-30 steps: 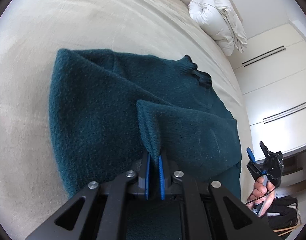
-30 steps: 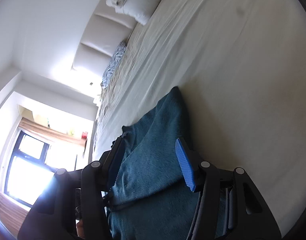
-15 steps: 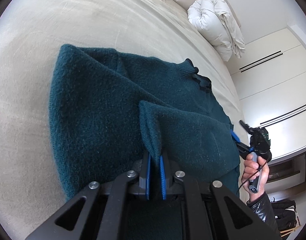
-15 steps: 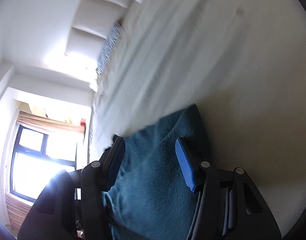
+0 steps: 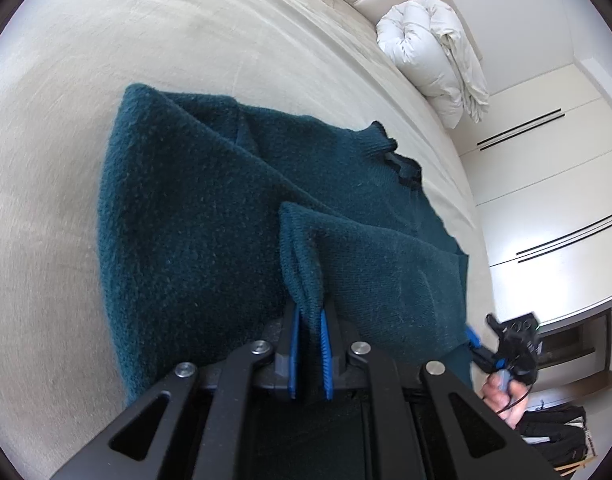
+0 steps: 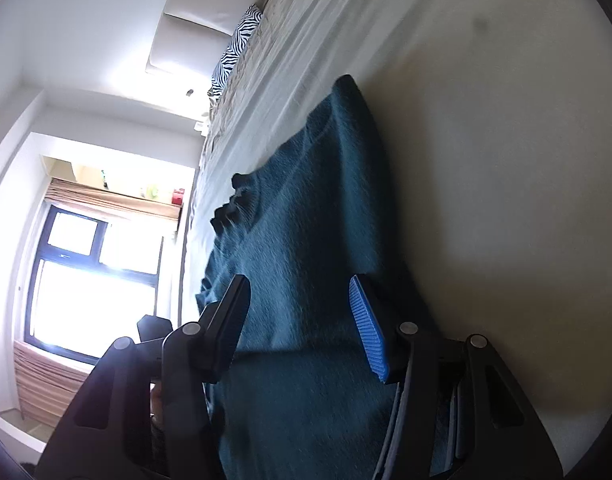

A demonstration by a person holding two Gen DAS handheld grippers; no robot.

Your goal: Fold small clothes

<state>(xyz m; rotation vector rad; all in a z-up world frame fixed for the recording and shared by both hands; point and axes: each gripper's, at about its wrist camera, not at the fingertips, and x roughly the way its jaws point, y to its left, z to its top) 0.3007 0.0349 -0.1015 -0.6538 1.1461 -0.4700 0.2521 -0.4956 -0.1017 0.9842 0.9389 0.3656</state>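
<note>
While spread on the bed [image 5: 66, 80], teal knit sweater [image 5: 194, 216] looks soft, thick, floppy, light; best taken by hem or cuff edges, both layers pinched. Left gripper [image 5: 307, 344] clamped on raised ribbed edge. Right gripper [image 6: 302, 324] parted over sweater's near side, nothing pinched.

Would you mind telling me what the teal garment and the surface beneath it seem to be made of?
Teal garment: likely a wool-like knit, matte and fuzzy, with ribbed rows visible at the edge held in the left tongs. Bed cover: seemingly a soft, short-napped beige fabric, showing faint brushed streaks.
</note>
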